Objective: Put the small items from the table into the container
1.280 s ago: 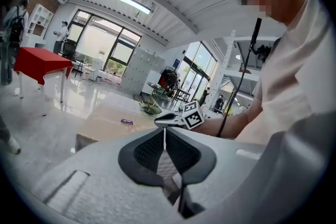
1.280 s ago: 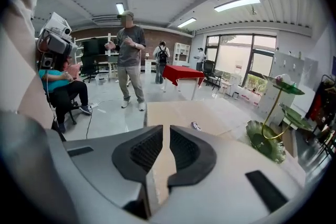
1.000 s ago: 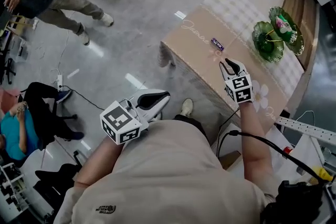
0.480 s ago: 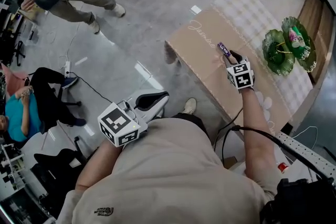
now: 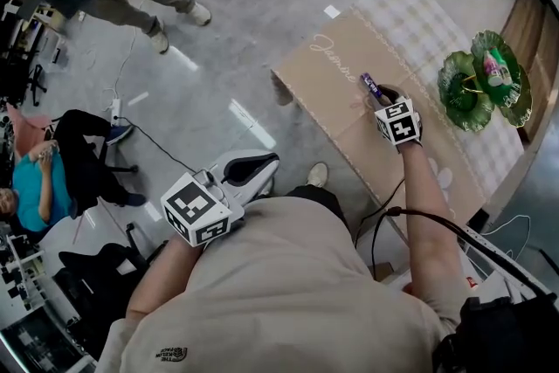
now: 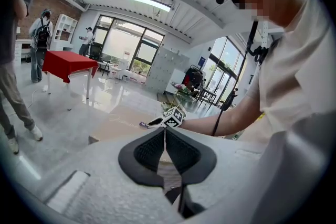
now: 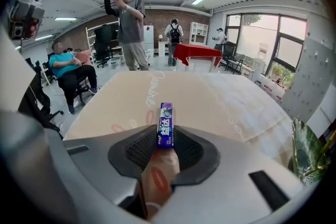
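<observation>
Close by the person's waist, the left gripper hangs over the floor, jaws pressed together on nothing. Farther out, on the tan table, the right gripper is closing its jaws on a purple gum pack. Beyond it, well apart, stands the green container.

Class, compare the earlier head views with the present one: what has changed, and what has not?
The right gripper came down to the gum pack on the table; its jaws are closing with the pack between them. The pack lies about where it was. The left gripper, shut, and the green dishes stayed put.
</observation>
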`<state>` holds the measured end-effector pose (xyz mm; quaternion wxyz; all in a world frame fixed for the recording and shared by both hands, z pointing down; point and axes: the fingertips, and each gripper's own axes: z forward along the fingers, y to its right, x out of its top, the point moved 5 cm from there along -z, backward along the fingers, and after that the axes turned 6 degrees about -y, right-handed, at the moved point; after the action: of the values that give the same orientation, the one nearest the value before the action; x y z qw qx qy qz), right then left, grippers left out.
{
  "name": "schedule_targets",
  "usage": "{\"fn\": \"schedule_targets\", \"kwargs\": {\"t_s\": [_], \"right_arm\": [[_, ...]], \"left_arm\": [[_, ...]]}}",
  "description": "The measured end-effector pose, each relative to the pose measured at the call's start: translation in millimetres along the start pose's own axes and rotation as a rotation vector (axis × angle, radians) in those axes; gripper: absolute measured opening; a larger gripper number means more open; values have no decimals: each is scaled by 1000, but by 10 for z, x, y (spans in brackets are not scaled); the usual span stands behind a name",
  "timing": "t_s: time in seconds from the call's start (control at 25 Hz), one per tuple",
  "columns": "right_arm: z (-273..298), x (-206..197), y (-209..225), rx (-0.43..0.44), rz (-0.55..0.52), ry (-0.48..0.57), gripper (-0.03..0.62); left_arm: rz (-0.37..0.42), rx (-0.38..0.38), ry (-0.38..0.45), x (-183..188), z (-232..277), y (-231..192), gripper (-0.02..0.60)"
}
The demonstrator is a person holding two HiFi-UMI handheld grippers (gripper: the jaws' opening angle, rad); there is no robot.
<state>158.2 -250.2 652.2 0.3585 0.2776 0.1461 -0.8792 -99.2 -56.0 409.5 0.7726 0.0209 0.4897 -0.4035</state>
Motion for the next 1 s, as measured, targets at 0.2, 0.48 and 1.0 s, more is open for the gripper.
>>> {"fn": "schedule_targets", "kwargs": {"t_s": [0.2,0.48,1.0], "right_arm": [[-21,-24,-8,3,-3,6,98],[-293,52,-30,8,24,27,97],[-1464,386,-36,-20,67,110,95]], "left_arm": [[15,-12,-3,46,83,33,9],[54,-53,-8,146,191,110,8],[121,-166,-11,289,432,327,9]]}}
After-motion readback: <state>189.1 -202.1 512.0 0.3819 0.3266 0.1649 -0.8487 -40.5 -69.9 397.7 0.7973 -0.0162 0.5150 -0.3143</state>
